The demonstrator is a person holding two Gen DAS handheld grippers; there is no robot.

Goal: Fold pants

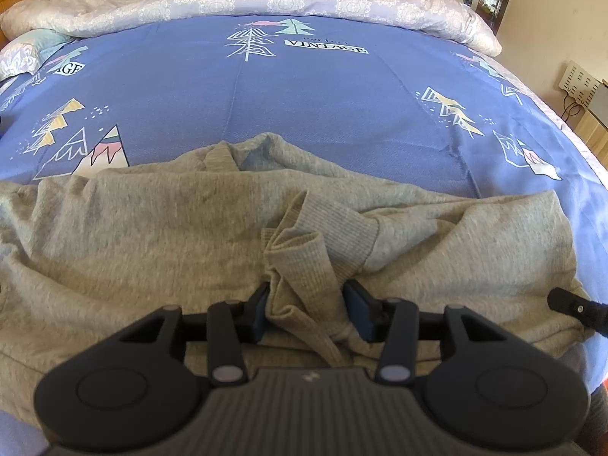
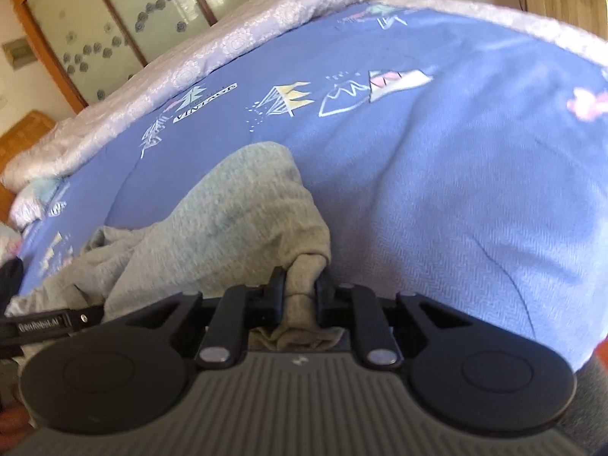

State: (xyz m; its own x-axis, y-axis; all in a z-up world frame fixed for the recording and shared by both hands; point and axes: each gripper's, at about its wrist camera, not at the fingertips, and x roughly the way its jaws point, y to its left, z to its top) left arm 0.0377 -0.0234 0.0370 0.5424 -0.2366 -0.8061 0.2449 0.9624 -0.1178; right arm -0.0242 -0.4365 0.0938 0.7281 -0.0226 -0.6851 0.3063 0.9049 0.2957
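A bed (image 1: 323, 87) covered by a blue sheet printed with trees, mountains and the word VINTAGE fills both views, with a pale patterned quilt (image 1: 266, 0) bunched along its far edge. The grey pants (image 1: 152, 235) lie crumpled on the near part of the bed; in the left wrist view their long axis runs across the picture from left to right, and a ribbed cuff (image 1: 334, 224) is folded back over the middle, its end pointing toward the camera. In the right wrist view the cloth trails away to the left, with one rounded fold rising toward the quilt. The left gripper (image 1: 309, 306) has a bunched ridge of ribbed cloth between its part-open fingers; whether the pads press it I cannot tell. The right gripper (image 2: 302, 296) is clamped on a narrow gathered fold of the pants, the cloth pinched tight between its pads
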